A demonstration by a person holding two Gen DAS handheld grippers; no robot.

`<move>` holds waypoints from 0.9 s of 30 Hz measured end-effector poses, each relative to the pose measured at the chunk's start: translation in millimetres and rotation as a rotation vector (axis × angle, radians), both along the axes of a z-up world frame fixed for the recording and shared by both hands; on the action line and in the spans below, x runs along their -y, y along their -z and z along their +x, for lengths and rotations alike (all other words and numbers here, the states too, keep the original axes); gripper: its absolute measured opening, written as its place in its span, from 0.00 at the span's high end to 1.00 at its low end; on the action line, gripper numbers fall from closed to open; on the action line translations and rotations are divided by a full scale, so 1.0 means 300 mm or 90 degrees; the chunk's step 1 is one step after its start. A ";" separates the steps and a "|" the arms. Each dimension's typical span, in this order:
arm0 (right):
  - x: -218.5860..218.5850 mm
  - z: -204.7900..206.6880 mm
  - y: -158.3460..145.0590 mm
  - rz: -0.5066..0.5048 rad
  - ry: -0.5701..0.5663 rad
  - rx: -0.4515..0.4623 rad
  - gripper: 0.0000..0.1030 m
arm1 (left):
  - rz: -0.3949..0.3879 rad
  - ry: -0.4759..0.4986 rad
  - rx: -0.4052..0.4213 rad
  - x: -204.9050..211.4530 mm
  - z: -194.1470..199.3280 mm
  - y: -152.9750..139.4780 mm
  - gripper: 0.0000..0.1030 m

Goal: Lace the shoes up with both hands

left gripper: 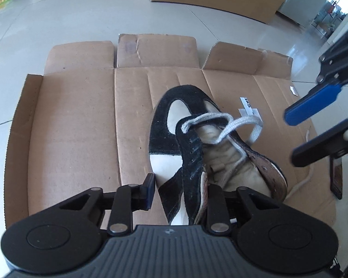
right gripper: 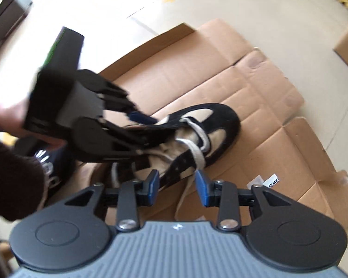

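Near the heel end, gripping the shoe (left gripper: 188, 139) with the left tool (left gripper: 181, 191): fingers astride the black side flap and seemingly pinching it, though one pad is hidden behind the suede. Off to the right, hovering with the right tool (right gripper: 177, 185), fingers spread, nothing held; in its own view, straddling a loose run of the lace (right gripper: 189, 186) without touching it.

Further out, lying on flattened cardboard (left gripper: 76, 115) on the tiled floor, toe pointing far, tongue exposed.

Judging progress: barely begun. Threaded only at the far end by the toe, with a bar across and one loose crossing above the tongue. Left bare along the brown inner flap (left gripper: 264, 169), where the eyelet row stands empty towards the ankle. Trailing slack off the right side onto the cardboard.

Still to do, by the look of it: picking up each loose end, feeding both through the remaining eyelets pair by pair, pulling snug, then tying off. Cannot tell how many eyelets remain on the black flap.
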State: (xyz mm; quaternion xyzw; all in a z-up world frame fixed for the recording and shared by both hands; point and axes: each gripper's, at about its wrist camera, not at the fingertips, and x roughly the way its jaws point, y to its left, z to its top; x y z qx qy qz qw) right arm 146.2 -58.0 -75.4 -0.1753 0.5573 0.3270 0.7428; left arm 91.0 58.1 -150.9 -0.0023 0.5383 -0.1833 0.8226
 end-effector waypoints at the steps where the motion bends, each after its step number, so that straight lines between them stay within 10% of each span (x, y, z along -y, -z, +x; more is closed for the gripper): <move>1: 0.016 -0.005 0.014 0.013 0.016 0.002 0.62 | -0.001 0.003 -0.003 -0.001 -0.001 -0.002 0.74; 8: 0.143 0.048 0.079 0.202 0.203 0.010 0.57 | -0.017 0.008 -0.079 -0.062 -0.007 -0.035 0.72; 11: 0.175 0.055 0.119 0.258 0.211 -0.039 0.71 | 0.006 0.021 -0.094 -0.071 -0.020 -0.043 0.72; 16: 0.173 0.036 0.140 0.271 0.176 -0.080 0.82 | 0.052 0.033 -0.083 -0.049 -0.047 -0.035 0.72; 23: 0.207 0.033 0.172 0.288 0.227 -0.087 0.83 | -0.047 -0.102 -0.075 -0.066 -0.015 -0.031 0.70; 27: 0.229 0.051 0.171 0.278 0.252 -0.072 0.88 | -0.043 -0.047 -0.067 0.017 0.039 -0.022 0.69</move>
